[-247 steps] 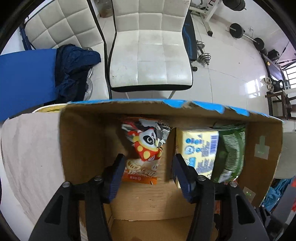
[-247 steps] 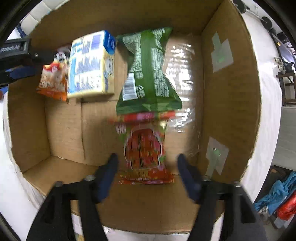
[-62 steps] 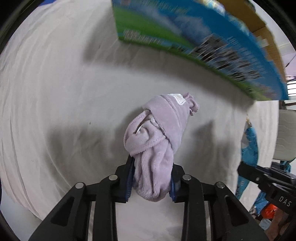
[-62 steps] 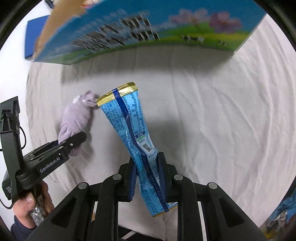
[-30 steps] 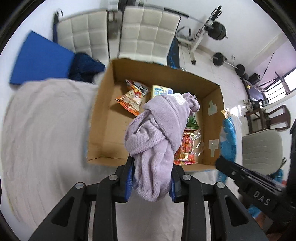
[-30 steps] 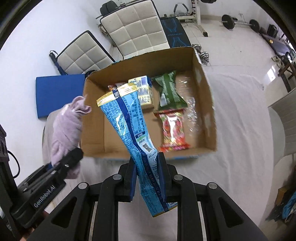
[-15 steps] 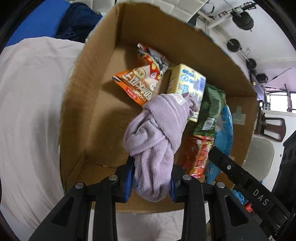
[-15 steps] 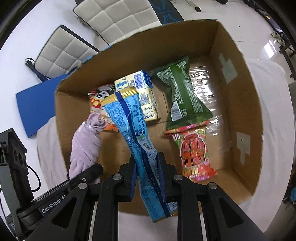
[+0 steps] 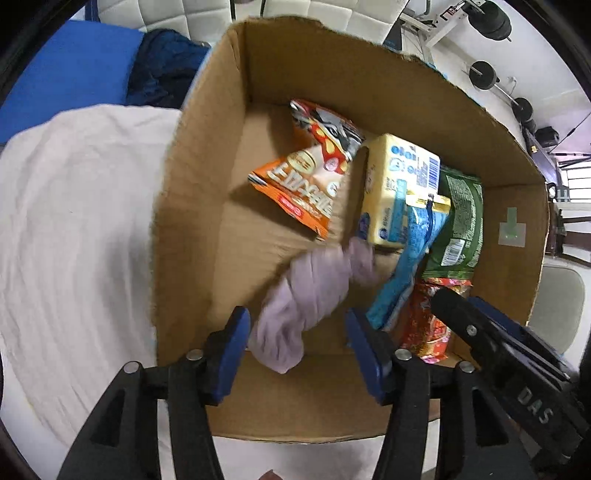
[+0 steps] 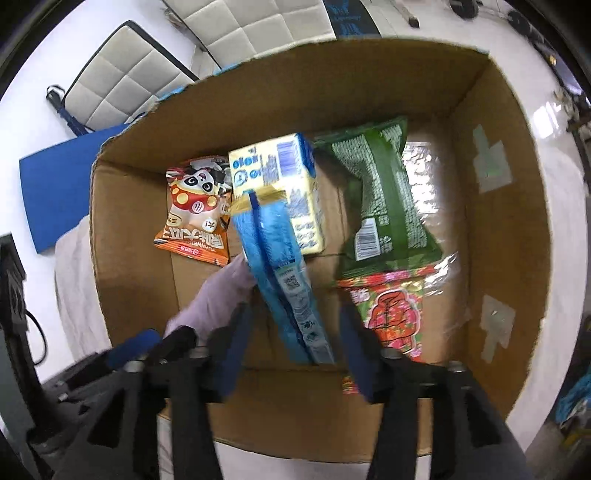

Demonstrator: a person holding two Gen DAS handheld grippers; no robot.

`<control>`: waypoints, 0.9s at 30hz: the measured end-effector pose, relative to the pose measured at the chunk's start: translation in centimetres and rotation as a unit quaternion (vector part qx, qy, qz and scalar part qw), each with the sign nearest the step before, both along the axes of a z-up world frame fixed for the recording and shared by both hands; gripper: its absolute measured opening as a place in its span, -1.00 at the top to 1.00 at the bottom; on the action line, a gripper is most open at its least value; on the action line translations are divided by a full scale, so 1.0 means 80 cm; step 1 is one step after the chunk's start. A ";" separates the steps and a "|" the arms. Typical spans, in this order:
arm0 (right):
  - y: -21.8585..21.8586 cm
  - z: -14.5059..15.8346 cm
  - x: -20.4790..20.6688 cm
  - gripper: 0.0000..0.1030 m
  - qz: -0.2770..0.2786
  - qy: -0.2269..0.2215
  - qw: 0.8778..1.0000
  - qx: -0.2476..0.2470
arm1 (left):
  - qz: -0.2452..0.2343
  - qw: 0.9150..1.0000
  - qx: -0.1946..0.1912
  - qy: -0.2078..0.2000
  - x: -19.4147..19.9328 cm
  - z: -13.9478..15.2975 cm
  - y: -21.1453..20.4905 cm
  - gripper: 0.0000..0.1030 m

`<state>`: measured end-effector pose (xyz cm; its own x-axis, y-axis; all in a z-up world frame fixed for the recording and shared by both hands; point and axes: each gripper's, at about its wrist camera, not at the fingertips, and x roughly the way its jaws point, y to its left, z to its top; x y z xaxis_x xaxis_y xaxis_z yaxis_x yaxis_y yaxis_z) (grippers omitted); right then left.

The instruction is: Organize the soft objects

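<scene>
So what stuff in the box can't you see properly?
- Purple cloth: smeared by motion in the left wrist view; the left gripper has just been opening around it.
- Blue packet: blurred in the right wrist view, hiding its print.
- Red packet: left view, partly behind the right gripper's finger.
- Box front corners: cut off by gripper arms.

place: home gym room | cues: barbell weights [image 9: 484, 74], padded chairs [image 10: 236, 29]

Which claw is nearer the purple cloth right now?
Left. The left claw straddles the purple cloth, its jaws just opened off it. The right claw sits beside it, around the blue packet.
</scene>
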<state>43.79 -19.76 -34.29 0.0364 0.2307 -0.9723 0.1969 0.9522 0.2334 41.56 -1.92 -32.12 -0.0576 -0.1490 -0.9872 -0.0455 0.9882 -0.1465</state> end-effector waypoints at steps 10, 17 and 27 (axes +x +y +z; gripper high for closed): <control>-0.007 0.006 -0.040 -0.27 0.048 -0.005 0.996 -0.075 | -0.046 0.995 0.063 -0.065 -0.009 0.024 -0.006 -0.17; -0.017 0.001 -0.062 -0.71 0.050 -0.003 0.995 -0.087 | -0.055 0.991 0.081 -0.091 -0.017 0.031 -0.015 -0.87; -0.033 0.019 -0.076 -1.00 0.033 -0.030 0.993 -0.107 | -0.056 0.988 0.085 -0.112 -0.028 0.049 -0.015 -0.91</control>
<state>37.74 -22.36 -32.81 0.0877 0.0232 -0.9959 0.1243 0.9917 0.0341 39.29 -3.15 -28.19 0.1590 0.0144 -0.9872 0.0802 0.9964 0.0275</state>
